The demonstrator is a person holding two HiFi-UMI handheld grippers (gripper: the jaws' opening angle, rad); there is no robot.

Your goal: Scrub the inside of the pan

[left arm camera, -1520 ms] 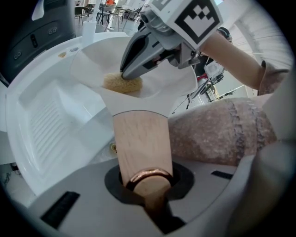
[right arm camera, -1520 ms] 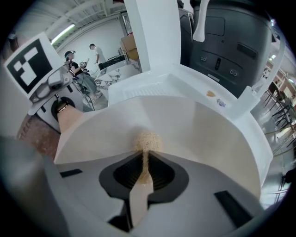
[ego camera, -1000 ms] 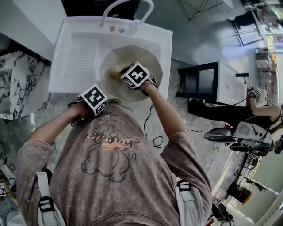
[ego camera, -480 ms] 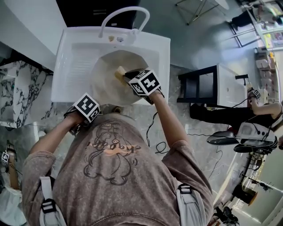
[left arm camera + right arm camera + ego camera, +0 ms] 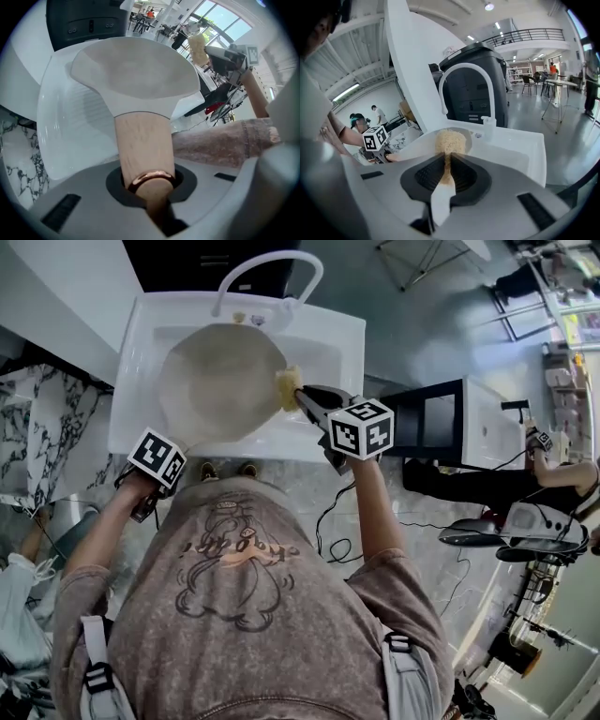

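A pale grey pan [image 5: 220, 381] rests over the white sink [image 5: 342, 334], and its inside [image 5: 136, 70] looks bare. My left gripper [image 5: 167, 451] is shut on the pan's wooden handle [image 5: 143, 145], which runs between the jaws [image 5: 147, 183]. Just off the pan's right rim, my right gripper [image 5: 302, 395] is shut on a tan fibrous scrubber [image 5: 288, 387]. In the right gripper view the scrubber's head [image 5: 450, 138] sticks out past the jaws [image 5: 447, 164]. The left gripper view shows the scrubber [image 5: 198, 47] lifted clear of the pan.
A curved white faucet [image 5: 267, 273] stands at the sink's back, faucet [image 5: 464, 79] also in the right gripper view. A marble-patterned counter [image 5: 37, 427] lies left of the sink. A black and white cabinet [image 5: 450, 418] stands to the right, with cables on the floor [image 5: 333, 540].
The right gripper has pulled the scrubber out of the pan and to the right. The pan has shifted left in the sink, and the left gripper has moved left with its handle.
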